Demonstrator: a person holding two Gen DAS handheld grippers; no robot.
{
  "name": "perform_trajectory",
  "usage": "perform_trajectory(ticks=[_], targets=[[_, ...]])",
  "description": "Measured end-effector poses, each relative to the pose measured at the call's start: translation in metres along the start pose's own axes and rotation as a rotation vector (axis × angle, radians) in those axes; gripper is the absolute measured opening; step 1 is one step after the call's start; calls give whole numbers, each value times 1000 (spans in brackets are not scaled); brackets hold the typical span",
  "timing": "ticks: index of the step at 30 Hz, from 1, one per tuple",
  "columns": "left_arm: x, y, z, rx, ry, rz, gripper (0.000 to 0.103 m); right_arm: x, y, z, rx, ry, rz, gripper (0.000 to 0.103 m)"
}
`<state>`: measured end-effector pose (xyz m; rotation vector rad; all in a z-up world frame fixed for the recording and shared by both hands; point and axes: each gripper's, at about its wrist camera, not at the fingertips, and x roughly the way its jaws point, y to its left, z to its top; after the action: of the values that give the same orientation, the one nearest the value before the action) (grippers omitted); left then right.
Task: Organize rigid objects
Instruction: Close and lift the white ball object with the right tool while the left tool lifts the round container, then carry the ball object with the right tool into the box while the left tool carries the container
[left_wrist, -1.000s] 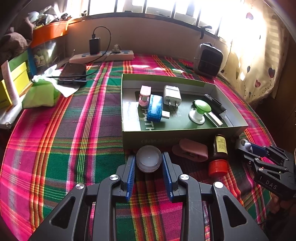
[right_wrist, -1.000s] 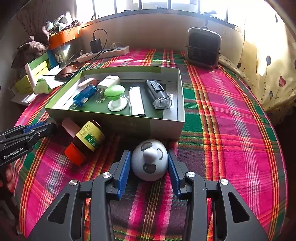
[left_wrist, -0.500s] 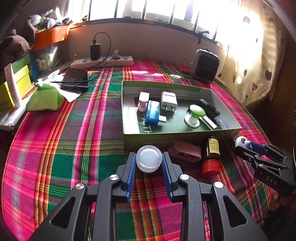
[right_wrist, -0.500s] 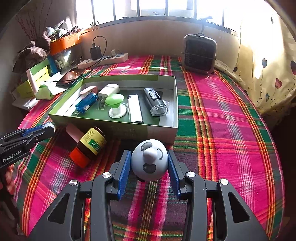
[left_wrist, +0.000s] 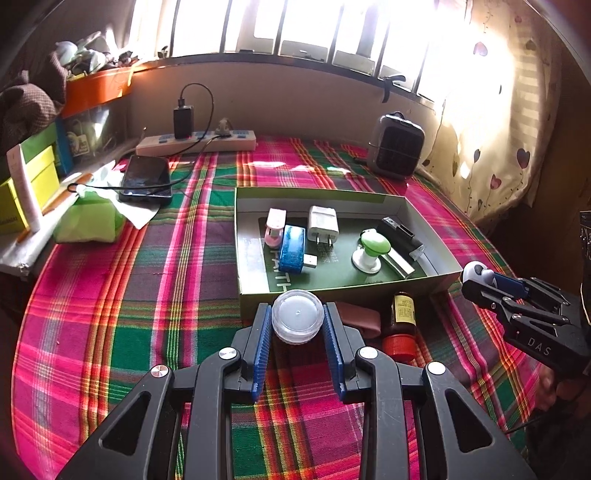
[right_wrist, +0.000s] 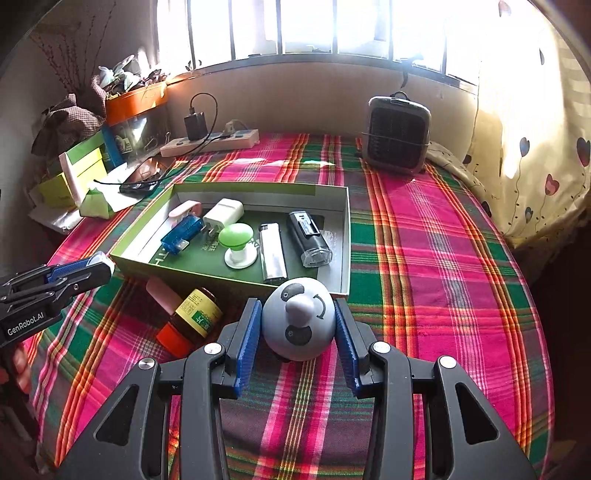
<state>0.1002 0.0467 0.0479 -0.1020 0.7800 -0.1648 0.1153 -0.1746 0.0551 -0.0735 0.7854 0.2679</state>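
Fingers of the left gripper (left_wrist: 297, 325) clamped on a small round clear jar (left_wrist: 297, 320), held just at the near wall of an open green box (left_wrist: 332, 291) on the plaid-covered table (left_wrist: 147, 280). Fingers of the right gripper (right_wrist: 298, 325) clamped on a grey dome toy with a face (right_wrist: 299, 318), held near the box's near right corner. Inside the box: a pink clip (left_wrist: 275, 227), a blue USB stick (left_wrist: 293, 249), a white charger (left_wrist: 323, 223), a green-topped knob (left_wrist: 371, 251), a silver lighter (right_wrist: 272, 254) and a black case (right_wrist: 308, 238). Outside, just against the near wall: a pink pouch (left_wrist: 360, 321) and a brown bottle with a red cap (left_wrist: 400, 326), lying on its side. Farther off: a power strip (left_wrist: 195, 142), a phone (left_wrist: 146, 179) at far left, and a small heater (left_wrist: 397, 146) at far right.
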Motion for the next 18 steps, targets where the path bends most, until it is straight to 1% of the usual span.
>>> perform_trajectory(ticks=[8,18], targets=[[5,-3,12,12,-4,-20,27,1,3,18,-10,-24,15,41],[20,-9,24,13,8,-53,27,19,6,45,-28,-36,48,41]])
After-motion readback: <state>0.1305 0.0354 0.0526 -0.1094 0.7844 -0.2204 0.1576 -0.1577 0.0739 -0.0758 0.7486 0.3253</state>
